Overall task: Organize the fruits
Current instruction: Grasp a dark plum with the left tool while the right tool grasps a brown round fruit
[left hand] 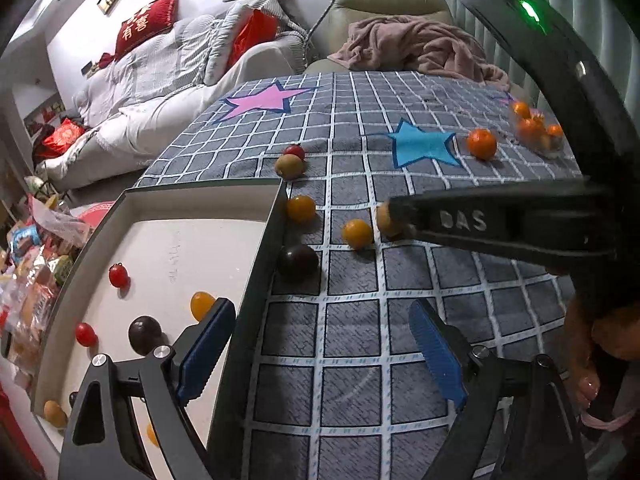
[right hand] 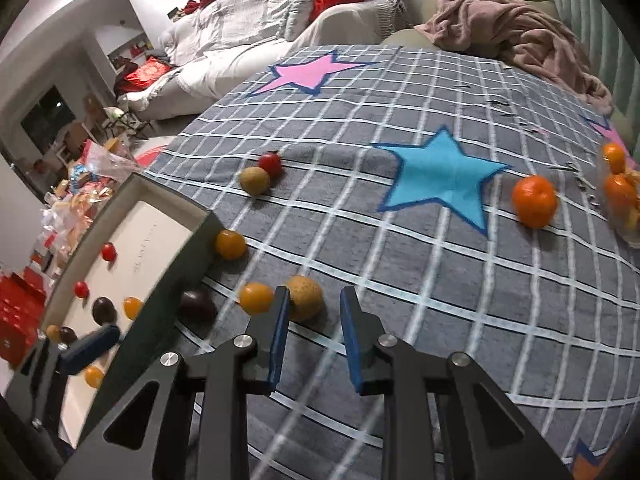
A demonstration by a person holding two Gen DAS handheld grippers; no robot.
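Observation:
A white tray with dark walls (left hand: pixel 260 264) sits on the grey checked cloth at the left; it holds small red, dark and orange fruits (left hand: pixel 118 275). My left gripper (left hand: pixel 320 352) is open and empty, straddling the tray's right wall. My right gripper (right hand: pixel 314 336) is open, its fingertips just short of a tan round fruit (right hand: pixel 306 297) on the cloth. Beside it lie a small orange fruit (right hand: pixel 256 298), a dark plum (right hand: pixel 197 305) against the tray wall and another orange fruit (right hand: pixel 230 244). The right gripper's arm (left hand: pixel 500 220) crosses the left wrist view.
A tan fruit (right hand: pixel 255 180) and a red tomato (right hand: pixel 270 163) lie further back. A mandarin (right hand: pixel 535 200) sits near a clear container of mandarins (right hand: pixel 622 196) at the right edge. A sofa, blanket and packaged snacks (left hand: pixel 28 264) surround the table.

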